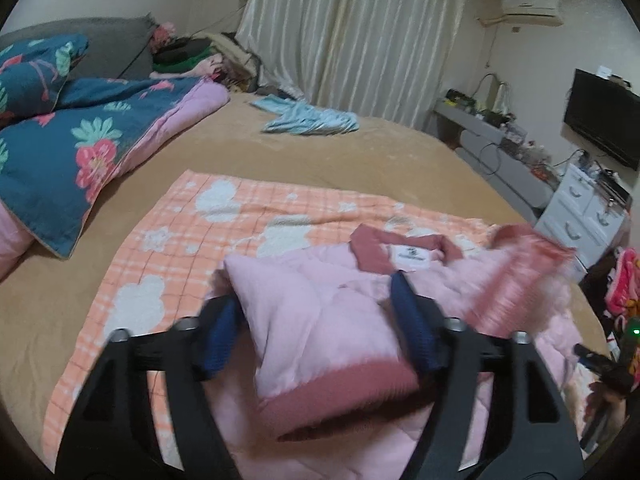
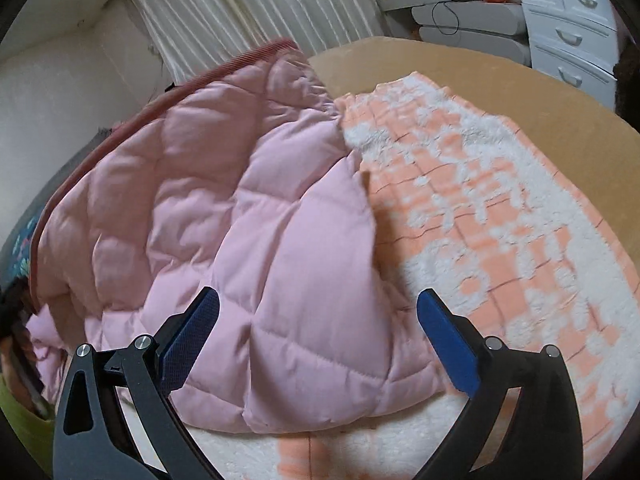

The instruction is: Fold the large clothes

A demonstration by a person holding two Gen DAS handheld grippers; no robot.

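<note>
A pink quilted jacket (image 1: pixel 320 320) with dark pink collar and cuffs lies on an orange-and-white checked blanket (image 1: pixel 192 232) on the bed. My left gripper (image 1: pixel 316 304) is open, its blue-padded fingers (image 1: pixel 412 320) on either side of a folded sleeve with a dark pink cuff. In the right wrist view the jacket (image 2: pixel 240 220) bulges up over the blanket (image 2: pixel 500 220). My right gripper (image 2: pixel 316 320) is open, its fingers (image 2: pixel 444 340) astride the jacket's near edge. A second sleeve (image 1: pixel 524 272) shows blurred at the right.
A blue floral quilt (image 1: pixel 80 140) and pillows lie at the left of the tan bed (image 1: pixel 360 152). A light blue garment (image 1: pixel 308 120) lies further back. White drawers (image 1: pixel 580 216), a desk and a TV (image 1: pixel 604 120) stand at the right; curtains behind.
</note>
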